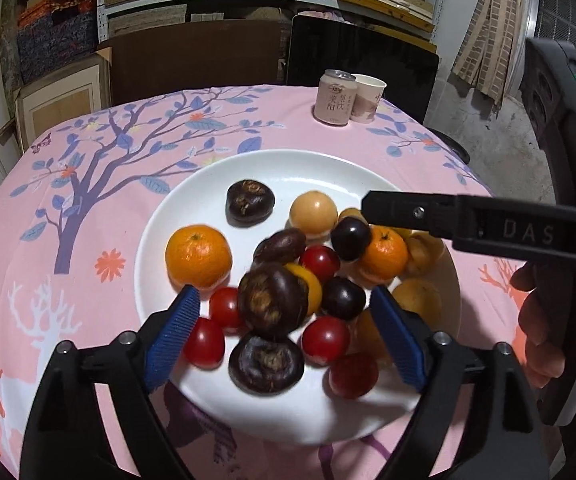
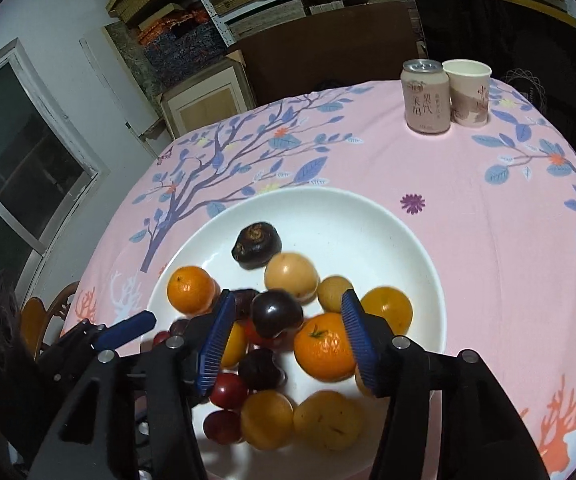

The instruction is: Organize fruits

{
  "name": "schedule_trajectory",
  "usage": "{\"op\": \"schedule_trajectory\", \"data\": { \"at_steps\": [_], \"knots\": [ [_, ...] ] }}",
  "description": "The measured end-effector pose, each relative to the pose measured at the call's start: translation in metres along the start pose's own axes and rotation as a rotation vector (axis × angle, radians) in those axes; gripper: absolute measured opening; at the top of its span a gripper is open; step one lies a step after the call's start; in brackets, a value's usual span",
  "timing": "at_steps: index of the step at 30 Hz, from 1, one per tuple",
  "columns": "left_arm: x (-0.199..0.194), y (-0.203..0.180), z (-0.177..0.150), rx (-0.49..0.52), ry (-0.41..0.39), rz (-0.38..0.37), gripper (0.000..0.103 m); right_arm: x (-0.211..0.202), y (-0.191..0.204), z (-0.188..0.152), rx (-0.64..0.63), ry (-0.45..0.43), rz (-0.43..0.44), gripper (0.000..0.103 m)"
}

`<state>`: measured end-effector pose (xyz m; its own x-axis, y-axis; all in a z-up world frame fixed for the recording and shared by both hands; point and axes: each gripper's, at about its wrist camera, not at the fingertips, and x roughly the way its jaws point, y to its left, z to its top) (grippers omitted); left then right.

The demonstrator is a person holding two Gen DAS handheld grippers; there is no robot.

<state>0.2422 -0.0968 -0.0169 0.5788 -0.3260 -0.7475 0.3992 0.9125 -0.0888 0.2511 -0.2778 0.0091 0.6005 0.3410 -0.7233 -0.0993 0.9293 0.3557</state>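
Left wrist view: I see my left claw (image 1: 284, 312) spread wide over the near half of the white plate (image 1: 192, 200), gripping nothing.
Between its pads: a dark water chestnut (image 1: 272, 300) sits in the gap, blurred, touching neither blue pad that I can tell.
Plate contents: a heap of fruit, with red cherry tomatoes (image 1: 325, 339), dark plums (image 1: 350, 237), two mandarins (image 1: 198, 255), pale yellow round fruits (image 1: 313, 211) and more water chestnuts (image 1: 250, 202).
Lone pieces: one mandarin lies at the left of the pile and one chestnut sits apart at the far side.
Right wrist view: I see my right claw (image 2: 288, 338) also open, hovering over the pile's right side and holding nothing.
Between its pads: a dark plum (image 2: 276, 313) and a mandarin (image 2: 319, 346) lie in the gap; the mandarin is just beside the right-hand pad, and I cannot tell whether they touch.
Claws together: both hang over the same plate, the right one's finger crossing the left wrist view above the fruit.
Counter: a pink tablecloth (image 2: 467, 220) with a tree print covers it, and the plate rests on the cloth.
Far edge: a pink drink can (image 2: 426, 97) and a paper cup (image 2: 468, 92) stand touching side by side, well apart from the plate.
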Motion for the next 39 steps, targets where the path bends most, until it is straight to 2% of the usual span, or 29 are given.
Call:
{"op": "schedule_trajectory", "data": {
  "at_steps": [1, 2, 3, 9, 12, 16, 22, 25, 31, 39],
  "knots": [
    [-0.003, 0.000, -0.005, 0.003, 0.008, 0.011, 0.093, -0.003, 0.000, -0.005, 0.001, -0.002, -0.002, 0.056],
    [-0.005, 0.000, -0.012, 0.011, 0.023, 0.011, 0.093, -0.008, 0.001, -0.013, 0.001, -0.004, 0.000, 0.061],
    [-0.008, -0.001, -0.019, 0.018, 0.041, 0.002, 0.094, -0.014, 0.002, -0.020, -0.003, -0.005, -0.005, 0.070],
    [-0.031, -0.005, -0.067, 0.028, 0.166, 0.002, 0.098, -0.053, 0.017, -0.075, -0.074, -0.010, -0.042, 0.095],
    [-0.050, -0.006, -0.089, 0.004, 0.168, 0.030, 0.098, -0.067, 0.024, -0.105, -0.098, 0.010, -0.072, 0.096],
    [-0.085, -0.006, -0.113, -0.044, 0.111, 0.071, 0.098, -0.085, 0.033, -0.143, -0.120, 0.002, -0.125, 0.096],
    [-0.145, -0.020, -0.139, -0.033, 0.027, 0.158, 0.098, -0.128, 0.049, -0.183, -0.115, -0.034, -0.095, 0.096],
    [-0.183, -0.032, -0.152, -0.020, -0.049, 0.199, 0.098, -0.156, 0.061, -0.198, -0.136, -0.085, -0.082, 0.096],
    [-0.243, -0.045, -0.174, -0.042, -0.156, 0.209, 0.098, -0.214, 0.079, -0.222, -0.158, -0.204, -0.067, 0.098],
    [-0.290, -0.068, -0.192, -0.016, -0.254, 0.272, 0.098, -0.251, 0.085, -0.244, -0.168, -0.273, -0.077, 0.099]
  ]
}}
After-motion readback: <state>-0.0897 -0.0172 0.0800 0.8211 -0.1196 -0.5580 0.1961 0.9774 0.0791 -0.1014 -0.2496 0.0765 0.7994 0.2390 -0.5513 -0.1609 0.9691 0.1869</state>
